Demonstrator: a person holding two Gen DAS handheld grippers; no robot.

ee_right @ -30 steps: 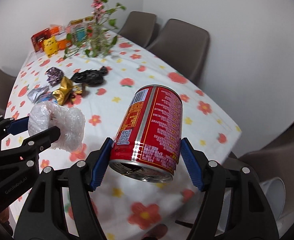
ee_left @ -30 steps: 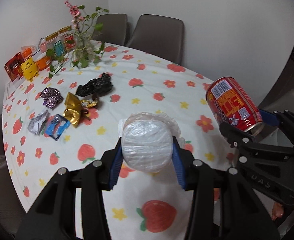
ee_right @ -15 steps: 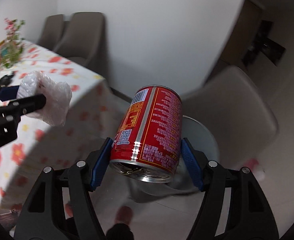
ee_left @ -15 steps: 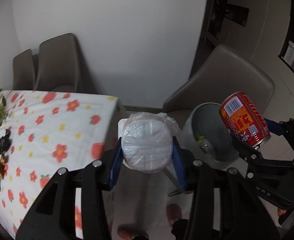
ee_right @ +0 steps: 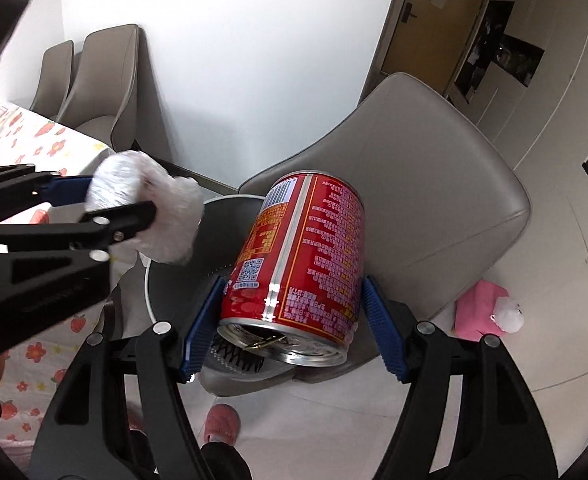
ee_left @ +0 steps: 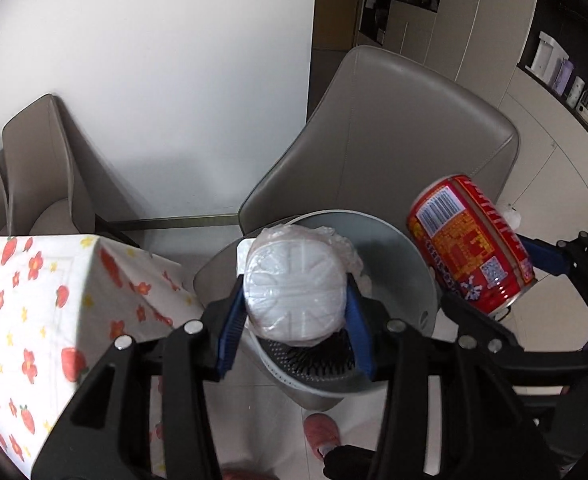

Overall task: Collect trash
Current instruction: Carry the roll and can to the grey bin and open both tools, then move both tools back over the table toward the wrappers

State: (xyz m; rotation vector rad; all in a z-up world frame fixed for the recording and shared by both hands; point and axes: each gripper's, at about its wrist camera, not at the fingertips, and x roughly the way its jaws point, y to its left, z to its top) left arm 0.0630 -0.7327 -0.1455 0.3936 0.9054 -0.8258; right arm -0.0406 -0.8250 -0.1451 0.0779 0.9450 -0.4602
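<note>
I am in a home, in its dining area. The surface [ee_left: 33,300] beside me wears a white cloth printed with strawberries and flowers, and padded grey dining chairs [ee_left: 394,140] stand around it against a plain white wall. The floor is pale tile, with a grey waste bin [ee_left: 410,264] standing on it and a pink slipper [ee_right: 221,424] below me. Past the chairs a wooden door [ee_right: 434,20] opens off the room, and small kitchen appliances [ee_left: 586,100] line a dark shelf at the far right.
</note>
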